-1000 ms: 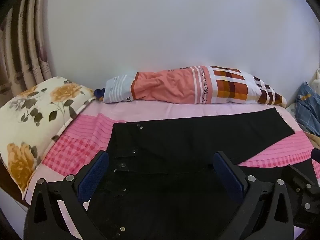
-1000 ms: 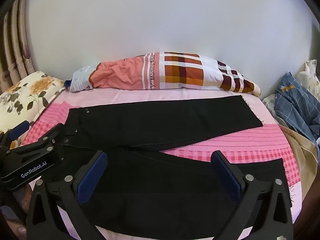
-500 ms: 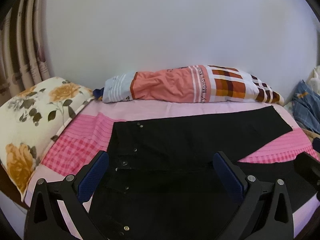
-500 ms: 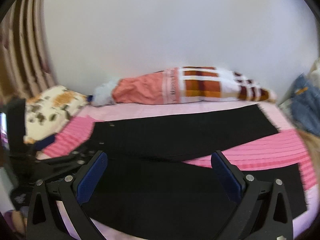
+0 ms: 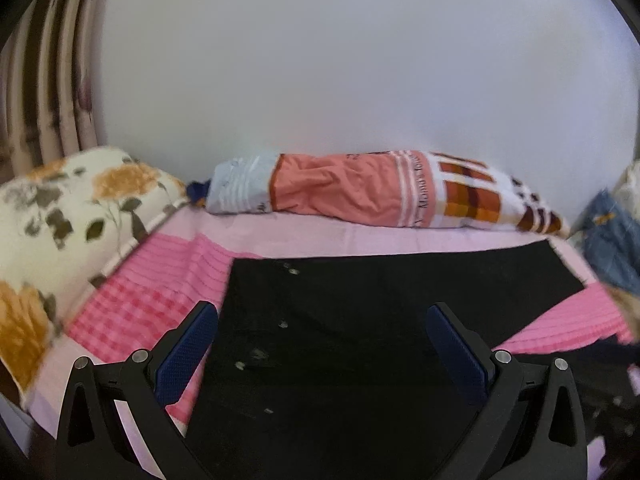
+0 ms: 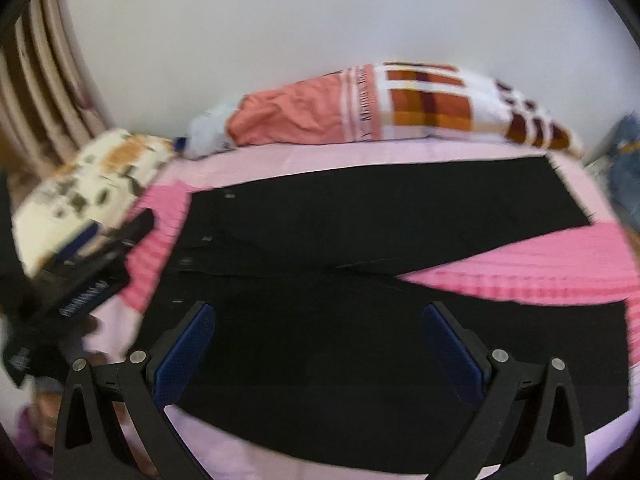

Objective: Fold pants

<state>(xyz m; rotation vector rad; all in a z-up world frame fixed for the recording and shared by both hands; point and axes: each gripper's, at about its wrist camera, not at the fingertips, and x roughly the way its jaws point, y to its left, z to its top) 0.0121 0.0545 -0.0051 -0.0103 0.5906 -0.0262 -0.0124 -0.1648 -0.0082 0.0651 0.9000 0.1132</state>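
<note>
Black pants (image 6: 380, 248) lie flat, legs spread apart.

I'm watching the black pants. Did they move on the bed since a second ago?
No. The pants lie spread the same way, far leg still just below the striped pillow; only the cameras shifted.

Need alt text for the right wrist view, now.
Black pants lie flat on a pink bed, legs splayed toward the right, with the open right gripper above the near leg. The left gripper is at left, by a floral pillow.
</note>
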